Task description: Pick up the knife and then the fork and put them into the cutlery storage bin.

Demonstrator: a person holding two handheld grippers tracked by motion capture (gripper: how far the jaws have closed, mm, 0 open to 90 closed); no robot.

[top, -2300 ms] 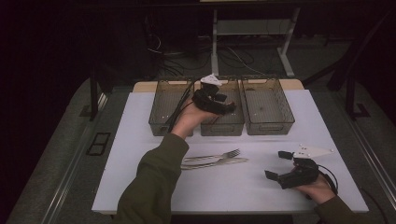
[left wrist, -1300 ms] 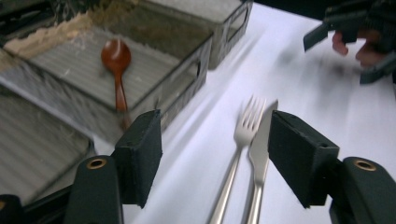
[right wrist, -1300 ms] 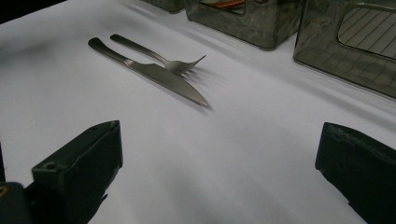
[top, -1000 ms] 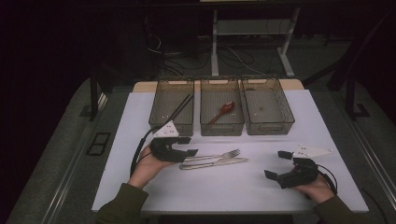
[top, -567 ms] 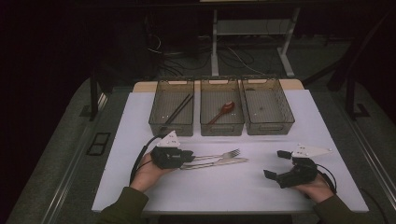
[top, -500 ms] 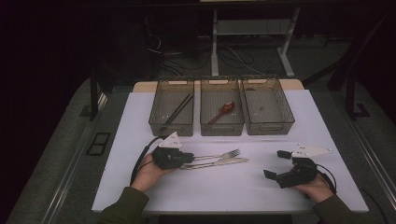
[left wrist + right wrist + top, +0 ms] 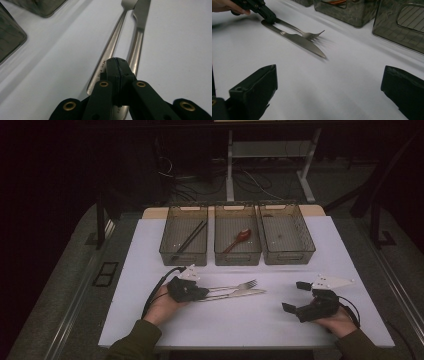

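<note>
A steel fork (image 7: 240, 285) and knife (image 7: 246, 293) lie side by side on the white table (image 7: 250, 325), handles pointing left. My left gripper (image 7: 202, 293) is down at their handle ends. Its jaws have just been closing, and in the left gripper view the pads (image 7: 117, 68) meet with nothing visible between them. They sit over the knife handle (image 7: 136, 50), just right of the fork handle (image 7: 110, 52). The right gripper view shows that same gripper tip (image 7: 269, 17) at the handles. My right gripper (image 7: 295, 296) rests at the front right, open and holding nothing.
Three clear bins stand in a row at the back. The left bin (image 7: 167, 245) holds black chopsticks (image 7: 190, 237), the middle bin (image 7: 237, 256) a red-brown spoon (image 7: 240, 237), and the right bin (image 7: 306, 242) has nothing in it. Bare table lies between the two grippers.
My left hand came back from the middle bin, leaving the spoon there, and sank to the cutlery handles. Its jaws closed there. My right hand kept still.
</note>
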